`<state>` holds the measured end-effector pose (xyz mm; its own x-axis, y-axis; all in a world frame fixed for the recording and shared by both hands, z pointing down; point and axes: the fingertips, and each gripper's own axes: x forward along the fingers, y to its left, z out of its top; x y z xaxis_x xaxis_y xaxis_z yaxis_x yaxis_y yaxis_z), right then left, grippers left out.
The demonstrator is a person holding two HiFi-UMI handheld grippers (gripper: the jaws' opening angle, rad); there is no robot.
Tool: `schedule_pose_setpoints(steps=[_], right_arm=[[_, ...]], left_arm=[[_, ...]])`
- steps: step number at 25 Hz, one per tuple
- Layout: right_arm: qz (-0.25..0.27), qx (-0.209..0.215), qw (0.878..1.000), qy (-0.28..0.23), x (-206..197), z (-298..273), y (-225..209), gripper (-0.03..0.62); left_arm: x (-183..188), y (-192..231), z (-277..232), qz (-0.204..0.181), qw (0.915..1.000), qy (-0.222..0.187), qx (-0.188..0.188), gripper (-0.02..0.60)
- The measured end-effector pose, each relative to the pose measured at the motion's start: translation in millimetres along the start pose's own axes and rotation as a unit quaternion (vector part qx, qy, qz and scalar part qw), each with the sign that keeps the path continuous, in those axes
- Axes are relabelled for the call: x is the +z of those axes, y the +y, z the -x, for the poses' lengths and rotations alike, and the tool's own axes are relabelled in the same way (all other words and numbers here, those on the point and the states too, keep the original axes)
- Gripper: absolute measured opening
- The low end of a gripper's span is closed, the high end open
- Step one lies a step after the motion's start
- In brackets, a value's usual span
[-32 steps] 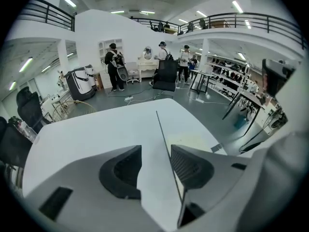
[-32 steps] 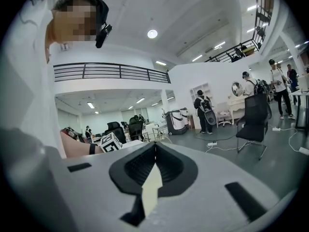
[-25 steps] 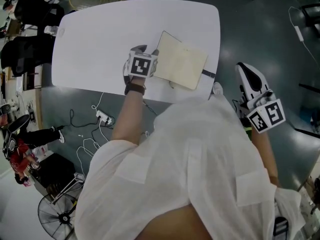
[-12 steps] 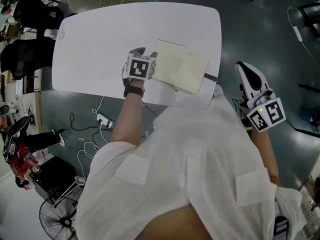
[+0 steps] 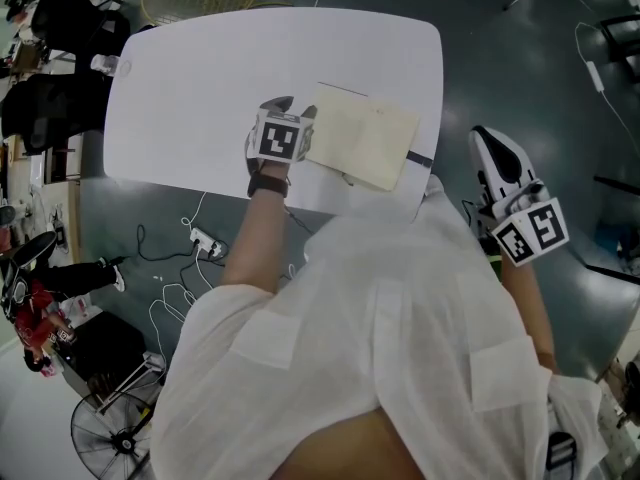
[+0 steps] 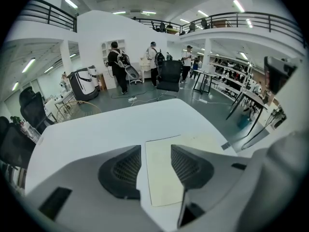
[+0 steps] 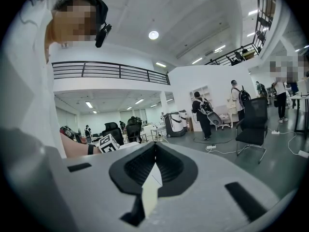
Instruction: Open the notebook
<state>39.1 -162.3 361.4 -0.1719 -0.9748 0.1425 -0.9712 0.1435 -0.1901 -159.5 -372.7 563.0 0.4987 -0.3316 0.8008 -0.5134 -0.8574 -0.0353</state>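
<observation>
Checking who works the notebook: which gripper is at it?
The left gripper, jaws apart at the notebook; the right gripper is shut, away from it.

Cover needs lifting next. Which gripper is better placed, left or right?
Left. The left gripper sits open at the edge of the cream rectangular notebook on the white table, with a strip of it between its jaws. The right gripper is shut, over the floor beside the table.

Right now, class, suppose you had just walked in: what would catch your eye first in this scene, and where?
A cream notebook lies toward the right side of the white table, and the left tool is poised at its left edge with jaws apart. The right tool is held off the table, out over the floor, with jaws together.
</observation>
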Motion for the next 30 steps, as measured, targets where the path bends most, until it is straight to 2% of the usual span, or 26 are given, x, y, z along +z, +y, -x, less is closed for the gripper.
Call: schedule_pose_setpoints(steps=[5, 8, 10, 13, 16, 20, 23, 26, 28, 30], right_arm=[[0.005, 0.001, 1.0, -0.004, 5.1, 6.5, 2.0, 0.005], [0.008, -0.001, 1.0, -0.005, 7.2, 10.4, -1.1, 0.005], [0.009, -0.001, 1.0, -0.006, 7.8, 12.7, -2.5, 0.005], [0.014, 0.001, 1.0, -0.008, 10.1, 16.7, -2.1, 0.005], [0.019, 0.001, 1.0, -0.01, 12.3, 23.1, -2.7, 0.005], [0.021, -0.006, 1.0, -0.011, 14.5, 33.8, -7.4, 0.005], [0.011, -0.013, 1.0, -0.006, 11.7, 41.9, -11.4, 0.003], [0.018, -0.018, 1.0, 0.004, 9.5, 47.6, -15.3, 0.002], [0.032, -0.022, 0.999, 0.011, 8.6, 48.9, -16.2, 0.002], [0.042, -0.025, 0.999, 0.015, 7.9, 49.4, -16.1, 0.002]], left_arm=[[16.2, -9.1, 25.4, 0.02, 0.9989, -0.041, -0.009, 0.184], [32.9, -14.9, 45.3, 0.039, 0.9947, -0.094, -0.013, 0.179], [45.4, -16.8, 63.0, 0.054, 0.9882, -0.143, -0.01, 0.162], [64.7, -21.1, 97.0, 0.075, 0.9712, -0.226, -0.005, 0.119], [78.0, -32.9, 130.6, 0.084, 0.9533, -0.29, -0.013, 0.093], [91.3, -51.9, 175.1, 0.068, 0.9272, -0.368, -0.022, 0.041], [94.8, -64.9, 207.5, 0.05, 0.9035, -0.425, -0.018, 0.029], [96.4, -73.2, 238.4, 0.064, 0.8814, -0.468, -0.017, 0.028], [93.9, -73.9, 252.4, 0.082, 0.8722, -0.482, -0.02, 0.028], [87.6, -73.3, 260.0, 0.091, 0.8673, -0.489, -0.019, 0.028]])
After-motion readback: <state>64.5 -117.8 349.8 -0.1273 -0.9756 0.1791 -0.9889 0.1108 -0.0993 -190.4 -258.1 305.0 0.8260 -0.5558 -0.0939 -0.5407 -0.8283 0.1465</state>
